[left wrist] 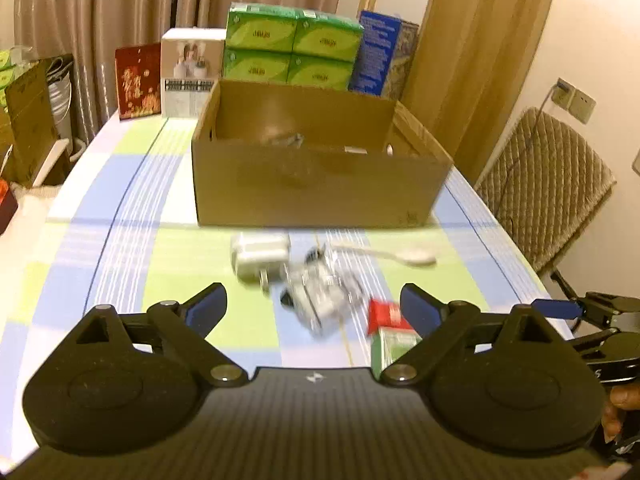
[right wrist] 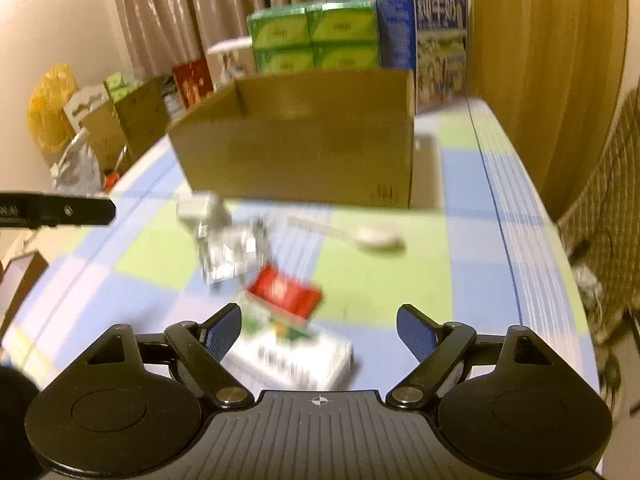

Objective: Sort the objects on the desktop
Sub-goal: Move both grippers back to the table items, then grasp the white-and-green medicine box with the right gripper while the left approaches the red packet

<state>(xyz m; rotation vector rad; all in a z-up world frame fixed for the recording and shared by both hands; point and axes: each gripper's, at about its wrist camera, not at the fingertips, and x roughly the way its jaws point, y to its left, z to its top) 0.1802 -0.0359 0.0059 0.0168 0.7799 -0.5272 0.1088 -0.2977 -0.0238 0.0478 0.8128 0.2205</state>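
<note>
Surroundings: your cardboard box [left wrist: 316, 184] stands open-topped mid-counter [left wrist: 120, 208]; green cartons [left wrist: 292, 48] and a blue box [right wrist: 420, 40] stand stacked behind it.
Items: white charger [left wrist: 260, 256], crinkled clear packet [left wrist: 320, 296], white spoon [left wrist: 384, 254] and red-and-green carton [right wrist: 288, 320] lie in front of the box.
Axis: spoon lies crosswise, bowl toward your right.
Left gripper [left wrist: 314, 304]: jaws spread, empty.
Right gripper [right wrist: 320, 332]: jaws spread over the carton, not touching.
Unclear: box contents blurred.
</note>
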